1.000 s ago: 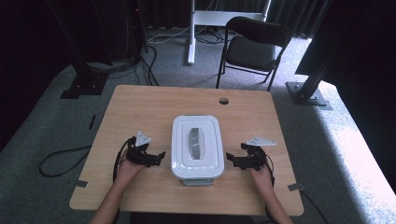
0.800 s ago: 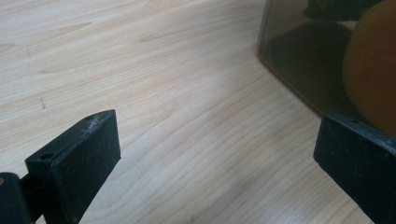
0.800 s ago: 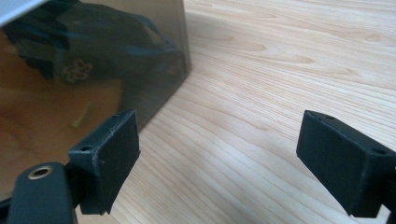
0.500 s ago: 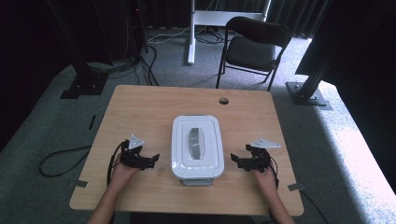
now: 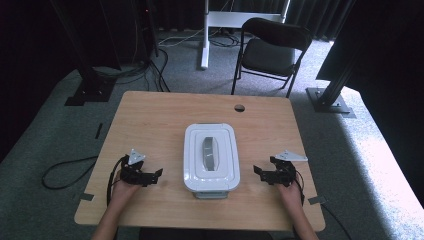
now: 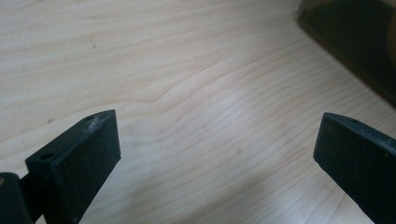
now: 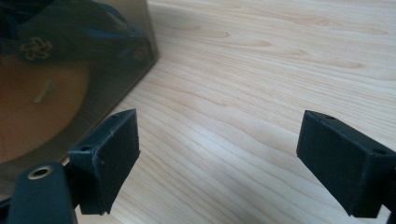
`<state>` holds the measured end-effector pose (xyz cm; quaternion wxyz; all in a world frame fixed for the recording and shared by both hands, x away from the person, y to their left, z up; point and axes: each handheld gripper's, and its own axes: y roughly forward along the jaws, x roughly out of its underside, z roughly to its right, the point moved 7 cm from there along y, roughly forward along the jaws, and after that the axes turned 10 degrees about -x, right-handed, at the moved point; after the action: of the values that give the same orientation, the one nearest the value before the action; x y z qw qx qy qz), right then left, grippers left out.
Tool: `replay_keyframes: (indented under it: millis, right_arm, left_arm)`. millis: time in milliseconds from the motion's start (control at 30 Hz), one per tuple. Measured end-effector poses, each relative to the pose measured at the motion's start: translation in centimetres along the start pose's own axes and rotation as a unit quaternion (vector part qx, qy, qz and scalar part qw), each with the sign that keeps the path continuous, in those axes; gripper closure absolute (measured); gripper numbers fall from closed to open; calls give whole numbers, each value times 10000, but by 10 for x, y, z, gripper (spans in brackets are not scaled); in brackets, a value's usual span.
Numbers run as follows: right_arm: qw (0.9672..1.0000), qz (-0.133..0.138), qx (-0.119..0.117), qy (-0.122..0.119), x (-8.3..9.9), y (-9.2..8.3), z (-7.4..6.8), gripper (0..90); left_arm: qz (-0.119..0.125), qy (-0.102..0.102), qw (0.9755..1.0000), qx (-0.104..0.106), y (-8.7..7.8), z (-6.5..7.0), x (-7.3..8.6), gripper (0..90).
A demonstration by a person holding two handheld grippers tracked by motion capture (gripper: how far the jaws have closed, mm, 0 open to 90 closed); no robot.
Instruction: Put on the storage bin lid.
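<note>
box (image 5: pixel 211 156) lidded, mid-table (image 5: pixel 150 120) | left gripper (image 5: pixel 154 176) jaws spread, empty | right gripper (image 5: pixel 259 172) jaws spread, empty | both flank box, apart

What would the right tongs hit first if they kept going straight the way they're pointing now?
Most likely the white-lidded container. The right tongs point inward at its side, jaws open, with bare table between; the container's wall sits slightly off to one side, so contact could be glancing.

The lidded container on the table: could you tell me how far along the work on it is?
Nothing looks done: the white lid sits on the container. In hand: the left gripper and right gripper flank it, jaws open, touching nothing. Probably left: gripping and opening it.
</note>
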<state>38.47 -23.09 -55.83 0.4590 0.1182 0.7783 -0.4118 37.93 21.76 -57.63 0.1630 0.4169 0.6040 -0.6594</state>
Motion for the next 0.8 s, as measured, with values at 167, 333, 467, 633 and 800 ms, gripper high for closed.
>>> replay_keyframes:
  millis: [167,333,467,633,800]
  right_arm:
    - [9999,6,105,74,6,-7,7,126]
    - [9997,26,186,143,11,-11,13,125]
    - [9995,37,273,178,13,-15,17,125]
    - [9990,3,376,223,19,-19,21,125]
    - [9984,8,494,282,24,-25,25,125]
  left_arm:
    - [-55,-43,9999,-89,-3,-7,7,11]
    - [-39,-156,9998,-110,-6,-11,12,11]
    - [-76,-221,9996,-154,-8,-16,18,11]
    - [-97,-294,9993,-214,-12,-22,24,11]
    - [-99,-340,9991,-250,-15,-27,28,11]
